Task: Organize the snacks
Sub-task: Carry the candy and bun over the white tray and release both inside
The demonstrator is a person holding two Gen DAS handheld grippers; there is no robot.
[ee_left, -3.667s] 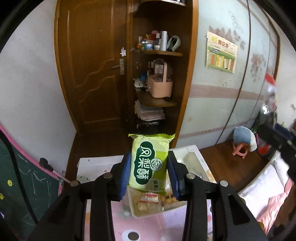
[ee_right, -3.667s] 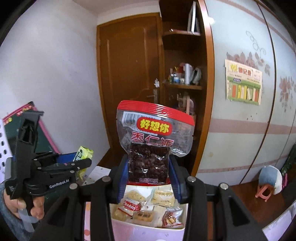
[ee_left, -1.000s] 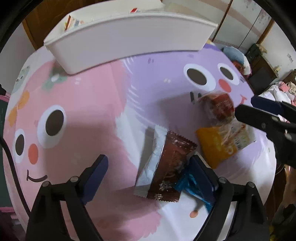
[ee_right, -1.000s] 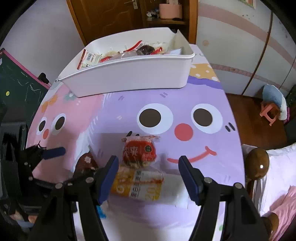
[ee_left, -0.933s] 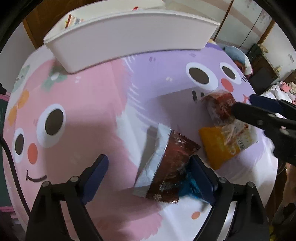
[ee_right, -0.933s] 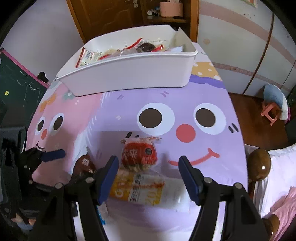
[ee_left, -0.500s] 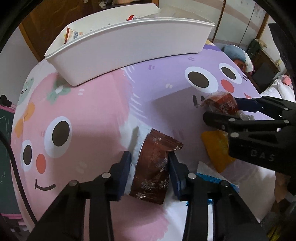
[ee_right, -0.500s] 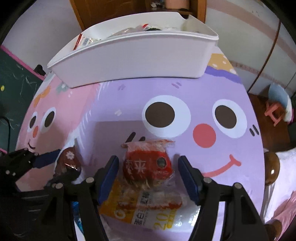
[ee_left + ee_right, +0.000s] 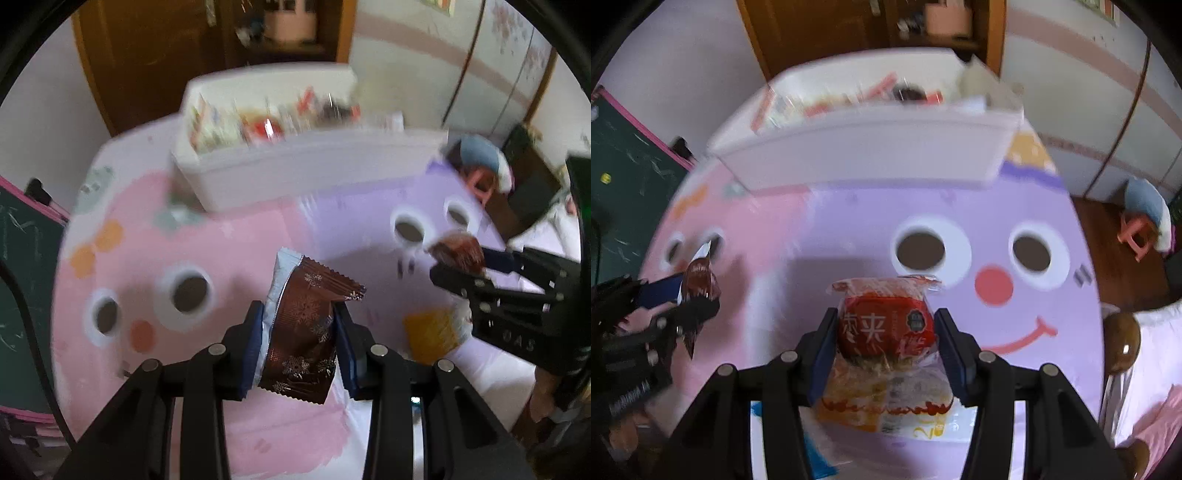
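Cartoon-face table mat (image 9: 960, 206) is carrying one white bin (image 9: 864, 155). Left gripper (image 9: 299, 336) is clamping one brown snowflake packet (image 9: 303, 332); right gripper (image 9: 884, 341) is clamping one red packet (image 9: 886, 325), both raised near the mat's front.

The right gripper (image 9: 884, 334) had its two blue pads pressed against the sides of a red snack packet (image 9: 886, 325). Beneath the packet, close to the gripper's base, lay an orange packet (image 9: 882, 408). Farther ahead of the fingers stood a white bin (image 9: 864, 147) with blurred snacks inside, resting on a pink and purple cartoon-face tablecloth (image 9: 993, 236). Off to the gripper's left, the left gripper (image 9: 696, 291) was clamped on a brown packet (image 9: 698, 275).
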